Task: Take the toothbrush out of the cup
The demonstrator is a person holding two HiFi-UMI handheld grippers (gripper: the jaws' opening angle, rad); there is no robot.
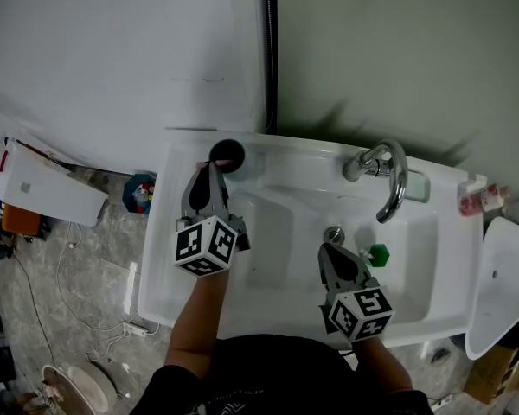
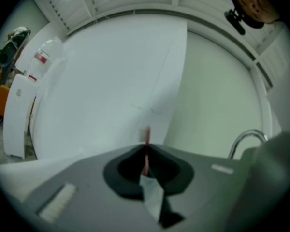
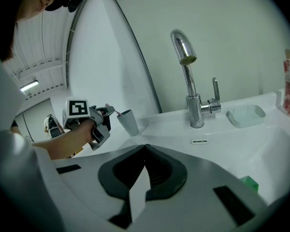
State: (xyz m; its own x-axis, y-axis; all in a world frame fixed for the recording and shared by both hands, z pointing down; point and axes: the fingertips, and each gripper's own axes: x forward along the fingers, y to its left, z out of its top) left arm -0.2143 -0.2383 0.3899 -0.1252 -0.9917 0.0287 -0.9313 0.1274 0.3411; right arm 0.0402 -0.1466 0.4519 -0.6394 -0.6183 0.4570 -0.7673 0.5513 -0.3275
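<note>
Fingers [image 2: 127,168] of the left gripper [image 2: 146,148] are pinched almost together on the thin pink toothbrush [image 2: 147,135], which stands upright between them. In the right gripper view that grip sits just beside the rim of the grey cup [image 3: 128,122], and the brush slants from the fingers down to the cup's mouth. The cup stands at the back left corner of the white sink [image 1: 268,314]. The right gripper [image 3: 145,148] hangs over the basin near the drain [image 1: 333,234], its fingers clenched on nothing, with the tap [image 1: 382,169] behind it.
</note>
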